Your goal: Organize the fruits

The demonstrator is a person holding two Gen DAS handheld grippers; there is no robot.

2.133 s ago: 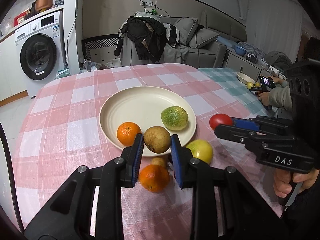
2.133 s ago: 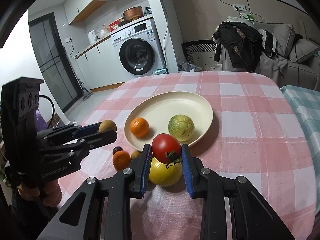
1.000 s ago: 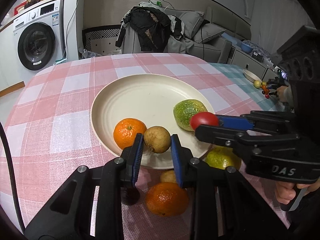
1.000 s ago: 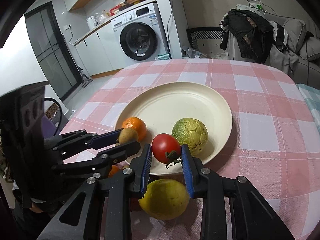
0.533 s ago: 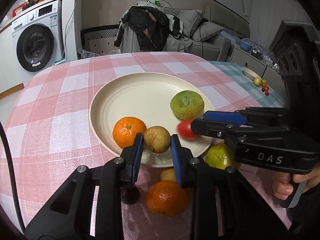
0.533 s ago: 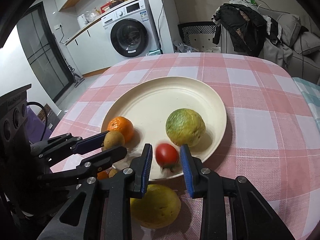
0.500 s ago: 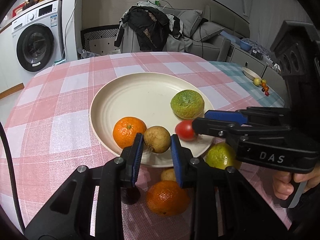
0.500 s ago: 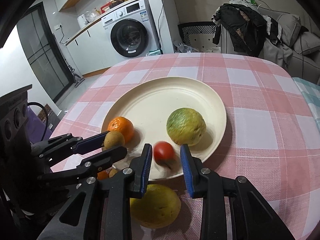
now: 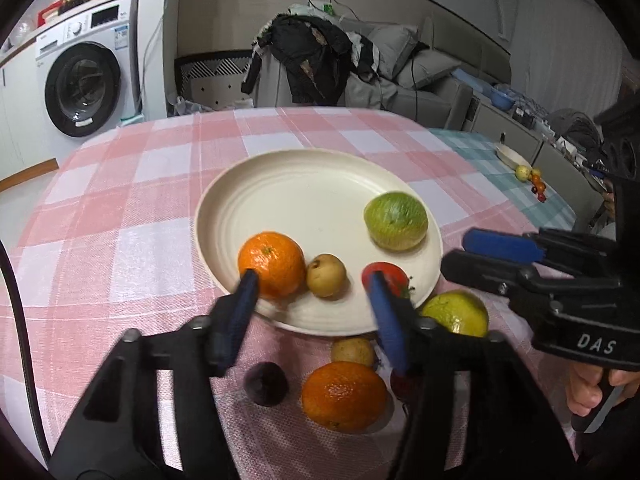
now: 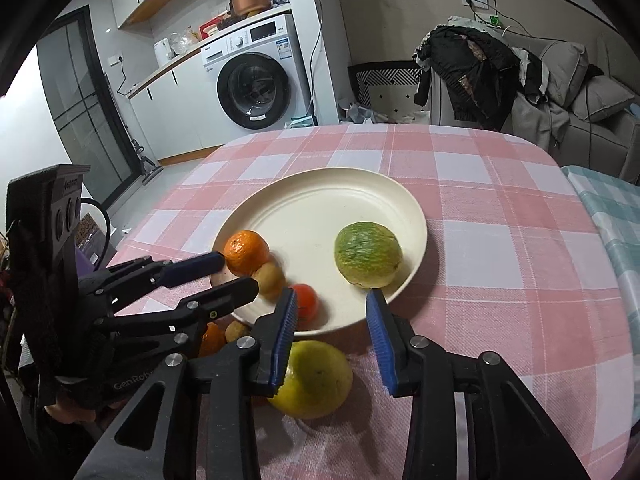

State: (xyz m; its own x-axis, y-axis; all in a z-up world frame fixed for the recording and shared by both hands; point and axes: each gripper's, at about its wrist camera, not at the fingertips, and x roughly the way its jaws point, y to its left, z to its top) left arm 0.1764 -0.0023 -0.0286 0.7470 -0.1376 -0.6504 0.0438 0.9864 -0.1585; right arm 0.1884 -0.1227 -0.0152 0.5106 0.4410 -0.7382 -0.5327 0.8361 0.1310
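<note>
From my left wrist view, my left gripper (image 9: pixel 312 300) hangs over the near rim of the cream plate (image 9: pixel 288 176); its jaws have just been opening and now stand spread, pinching nothing. The small brown fruit (image 9: pixel 326 275) lies free on the plate just ahead of the gap, beside an orange (image 9: pixel 271 265) that sits by my left pad. The red tomato (image 9: pixel 390 278) lies by the right pad, and a green fruit (image 9: pixel 396 221) lies farther back: four fruits on the plate. On the pink checked worktop (image 9: pixel 120 220) under my fingers I count two clear ones, a second orange (image 9: pixel 344 396) and a dark plum (image 9: pixel 266 383), with a yellow-green fruit (image 9: pixel 456 314) and another small brown one (image 9: pixel 353 352) at the rim. My right gripper (image 9: pixel 472 250) reaches in from the right.

From my right wrist view, my right gripper (image 10: pixel 331 316) hovers at the plate's (image 10: pixel 320 188) near edge, jaws just parted and empty. The tomato (image 10: pixel 306 304) rests on the plate just left of the gap, the green fruit (image 10: pixel 368 254) ahead. The yellow-green fruit (image 10: pixel 316 380) lies on the worktop below my left pad.
</note>
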